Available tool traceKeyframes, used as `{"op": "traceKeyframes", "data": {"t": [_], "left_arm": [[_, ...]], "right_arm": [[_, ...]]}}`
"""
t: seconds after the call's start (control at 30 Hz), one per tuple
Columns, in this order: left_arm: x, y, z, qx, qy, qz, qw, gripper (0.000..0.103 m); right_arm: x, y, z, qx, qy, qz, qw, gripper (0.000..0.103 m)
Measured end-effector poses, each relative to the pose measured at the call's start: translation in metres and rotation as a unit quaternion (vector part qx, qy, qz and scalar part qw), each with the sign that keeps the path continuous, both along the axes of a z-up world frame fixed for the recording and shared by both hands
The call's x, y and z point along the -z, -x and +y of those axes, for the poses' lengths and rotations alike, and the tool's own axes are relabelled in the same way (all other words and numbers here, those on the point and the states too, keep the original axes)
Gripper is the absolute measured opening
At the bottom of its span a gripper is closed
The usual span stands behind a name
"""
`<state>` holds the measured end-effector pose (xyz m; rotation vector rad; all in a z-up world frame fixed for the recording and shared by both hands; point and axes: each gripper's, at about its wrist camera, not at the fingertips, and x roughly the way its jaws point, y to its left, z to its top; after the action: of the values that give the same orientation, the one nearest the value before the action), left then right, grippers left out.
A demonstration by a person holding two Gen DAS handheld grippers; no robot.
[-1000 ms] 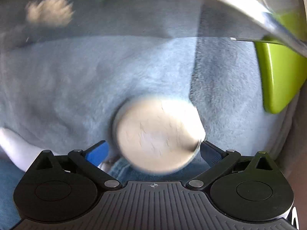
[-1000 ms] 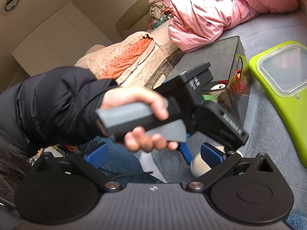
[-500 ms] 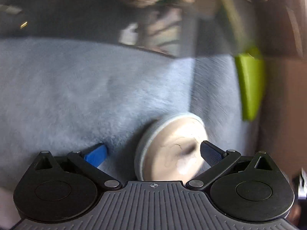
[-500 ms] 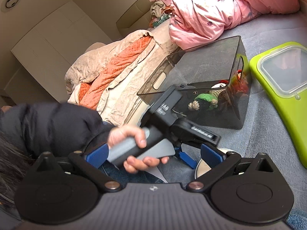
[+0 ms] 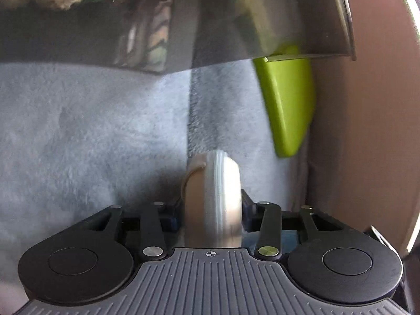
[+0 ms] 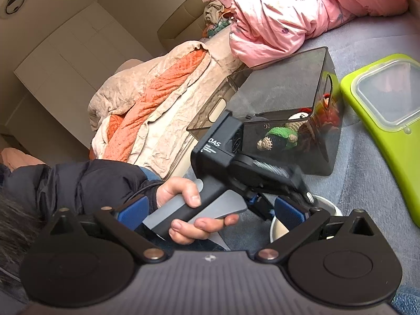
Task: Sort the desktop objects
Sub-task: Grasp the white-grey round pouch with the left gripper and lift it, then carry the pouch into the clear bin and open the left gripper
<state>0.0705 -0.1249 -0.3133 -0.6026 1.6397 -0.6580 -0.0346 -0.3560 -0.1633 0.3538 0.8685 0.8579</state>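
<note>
Closing on the round tin (image 5: 212,199), your left gripper (image 5: 211,210) has its fingers drawn in on either flat face, so the tin stands on edge between them, just above the grey blanket (image 5: 92,136); the pads look pressed against it, though blur softens the contact. This reads as the pick-up step: the tin looks bound for the smoky clear bin (image 6: 288,105), which stands just ahead of it and already holds a crocheted doll (image 6: 282,135). Next you would need to lift clear of the blanket, rise over the bin's near wall and let go inside without tipping the tin out of the grip. Your right gripper (image 6: 210,211) hangs idle, fingers spread wide with nothing between them. The green lidded box (image 6: 380,120) lies beside the bin toward the blanket's right edge. What the tin's label says, and what else is in the bin, you cannot make out; your left hand (image 6: 189,207) and the gripper body hide most of the tin in the right wrist view.
</note>
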Motion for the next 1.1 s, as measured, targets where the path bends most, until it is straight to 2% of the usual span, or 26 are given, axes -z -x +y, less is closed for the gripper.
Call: {"op": "traceKeyframes", "data": {"t": [0.2, 0.3, 0.37, 0.43, 0.47, 0.57, 0.63, 0.67, 0.8, 0.97, 1.03, 1.1], "left_arm": [[-0.028, 0.001, -0.025, 0.033, -0.027, -0.033, 0.9986, 0.043], [-0.044, -0.003, -0.034, 0.043, -0.042, -0.062, 0.9963, 0.043], [-0.057, -0.006, -0.036, 0.050, -0.072, -0.093, 0.9918, 0.043], [-0.075, -0.007, -0.036, 0.062, -0.104, -0.140, 0.9828, 0.043], [-0.086, -0.008, -0.033, 0.066, -0.109, -0.157, 0.9793, 0.043], [-0.120, -0.013, -0.016, 0.064, -0.099, -0.178, 0.9770, 0.043], [-0.144, -0.027, 0.010, 0.052, -0.083, -0.180, 0.9788, 0.043], [-0.148, -0.017, 0.021, 0.045, -0.079, -0.188, 0.9780, 0.043], [-0.181, -0.023, 0.037, 0.015, -0.082, -0.215, 0.9731, 0.043], [-0.204, -0.068, 0.068, -0.042, -0.136, -0.221, 0.9648, 0.043], [-0.203, -0.094, 0.077, -0.078, -0.160, -0.207, 0.9621, 0.043], [-0.184, -0.122, 0.086, -0.129, -0.191, -0.167, 0.9585, 0.043]], "right_arm": [[-0.002, 0.002, -0.006, 0.005, -0.016, -0.008, 1.000, 0.103], [-0.002, 0.002, -0.010, 0.006, -0.029, -0.008, 1.000, 0.103], [-0.001, 0.001, -0.009, 0.005, -0.027, -0.005, 1.000, 0.103], [-0.001, 0.000, -0.007, 0.004, -0.023, -0.003, 1.000, 0.103], [0.000, 0.000, -0.006, 0.004, -0.021, -0.001, 1.000, 0.103], [0.000, 0.000, -0.006, 0.003, -0.022, 0.000, 1.000, 0.103], [0.000, 0.000, -0.006, 0.003, -0.022, -0.001, 1.000, 0.103], [0.000, 0.000, -0.005, 0.003, -0.021, -0.001, 1.000, 0.103], [-0.001, 0.001, -0.004, 0.003, -0.016, -0.004, 1.000, 0.103], [-0.003, 0.002, 0.000, -0.008, -0.019, -0.009, 1.000, 0.103], [-0.003, 0.002, 0.002, -0.011, -0.015, -0.009, 1.000, 0.103], [-0.002, 0.001, 0.002, -0.010, -0.014, -0.006, 1.000, 0.103]]}}
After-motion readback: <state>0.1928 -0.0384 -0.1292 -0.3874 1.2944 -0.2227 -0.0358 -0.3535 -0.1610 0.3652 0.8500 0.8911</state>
